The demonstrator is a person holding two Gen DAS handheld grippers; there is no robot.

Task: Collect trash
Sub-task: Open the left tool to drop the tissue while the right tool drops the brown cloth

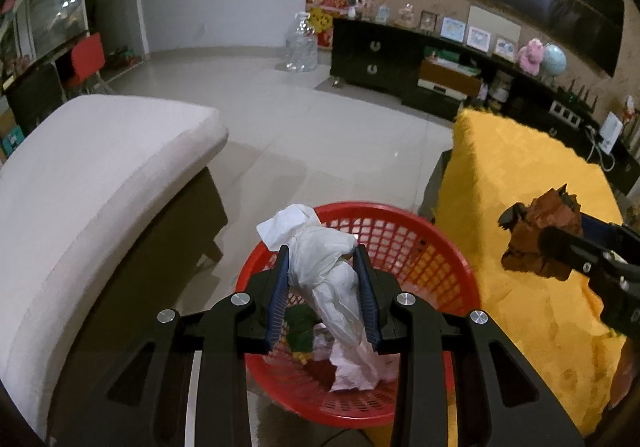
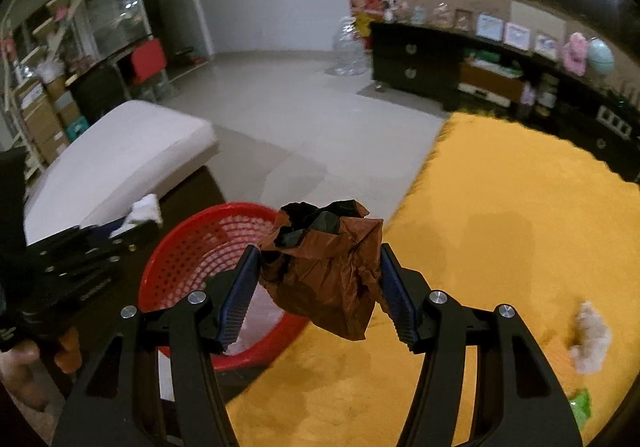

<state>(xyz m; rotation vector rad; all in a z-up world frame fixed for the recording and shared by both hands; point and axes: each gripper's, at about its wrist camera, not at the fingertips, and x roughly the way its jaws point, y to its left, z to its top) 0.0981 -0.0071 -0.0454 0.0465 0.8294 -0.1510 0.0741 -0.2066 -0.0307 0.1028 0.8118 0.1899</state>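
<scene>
Left gripper (image 1: 322, 283) pinches a white tissue (image 1: 328, 259) directly above the red basket (image 1: 432, 247). Right gripper (image 2: 316, 287) clamps a crumpled brown wrapper (image 2: 328, 271) over the yellow blanket (image 2: 500, 227), beside the basket rim. Risks: wrapper released early lands on the blanket; tissue snags on a pad; the two grippers collide over the basket.

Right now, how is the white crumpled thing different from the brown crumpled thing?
The white tissue is pale and long, while the brown paper is dark and bunched into a ball. The left gripper holds the tissue, and the right gripper holds the brown paper. The tissue hangs right over the red basket, while the brown paper is just beside the basket, over the edge of the yellow blanket. Both are crumpled trash.
</scene>
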